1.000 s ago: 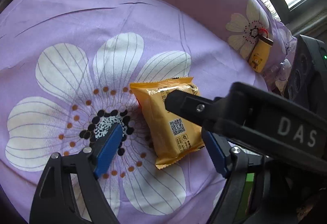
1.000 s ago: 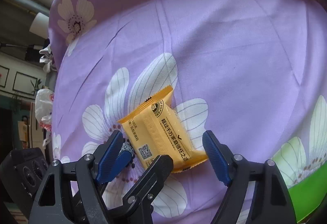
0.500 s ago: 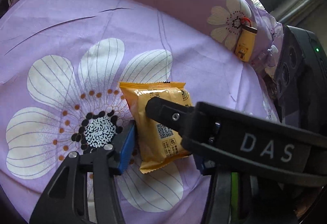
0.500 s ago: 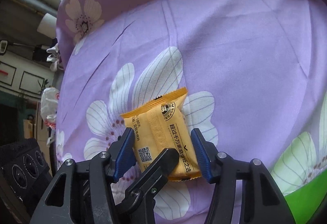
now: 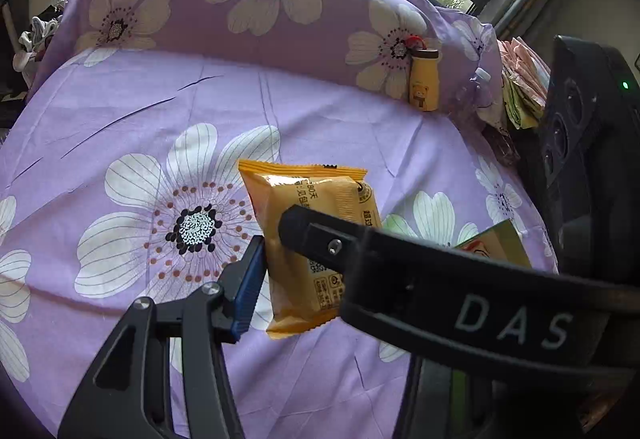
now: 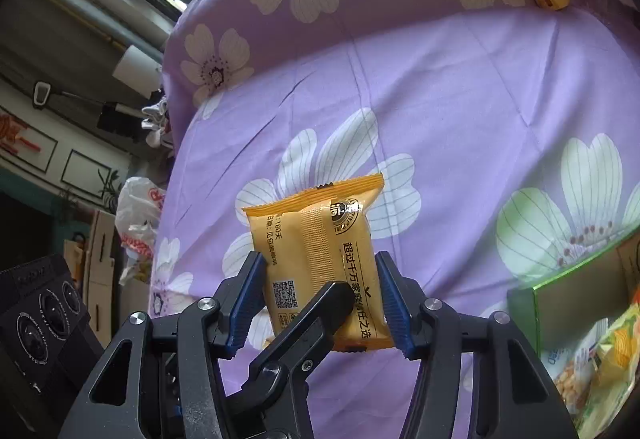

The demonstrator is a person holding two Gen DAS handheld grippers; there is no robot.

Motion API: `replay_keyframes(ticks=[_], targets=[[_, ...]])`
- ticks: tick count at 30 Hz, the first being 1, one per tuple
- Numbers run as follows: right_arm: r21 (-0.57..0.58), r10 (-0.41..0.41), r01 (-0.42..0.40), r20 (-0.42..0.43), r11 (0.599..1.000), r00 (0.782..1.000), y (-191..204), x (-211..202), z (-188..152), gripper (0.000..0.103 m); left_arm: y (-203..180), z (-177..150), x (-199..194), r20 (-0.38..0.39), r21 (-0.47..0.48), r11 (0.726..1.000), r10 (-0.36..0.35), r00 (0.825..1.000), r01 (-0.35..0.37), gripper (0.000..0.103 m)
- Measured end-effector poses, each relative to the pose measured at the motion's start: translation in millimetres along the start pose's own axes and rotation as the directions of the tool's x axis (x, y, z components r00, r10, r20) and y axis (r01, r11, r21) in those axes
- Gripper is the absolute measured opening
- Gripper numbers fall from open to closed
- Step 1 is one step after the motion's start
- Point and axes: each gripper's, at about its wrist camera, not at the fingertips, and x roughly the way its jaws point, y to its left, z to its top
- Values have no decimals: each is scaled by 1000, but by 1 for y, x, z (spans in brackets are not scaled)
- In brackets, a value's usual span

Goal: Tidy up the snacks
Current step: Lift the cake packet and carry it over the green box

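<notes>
Yellow packet (image 6: 316, 263) now clamped between both hand-held grippers, right (image 6: 320, 303) and left (image 5: 288, 279), lifted off bed (image 6: 460, 87); green box (image 6: 576, 291) at right awaits.

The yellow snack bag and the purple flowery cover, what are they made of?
The yellow snack bag looks like thin plastic film: shiny highlights, printed text, crimped zigzag ends. It is pinched in the right gripper. The purple flowery cover looks like soft woven cloth, matte, with creases and fold lines. Exact fibre cannot be told.
</notes>
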Motion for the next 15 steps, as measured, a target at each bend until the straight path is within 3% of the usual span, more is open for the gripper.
replay_keyframes(ticks=[15], targets=[[26, 34, -37, 125, 999, 992, -19, -67, -70, 59, -58, -60, -42, 44, 127, 992, -13, 999, 7, 49]])
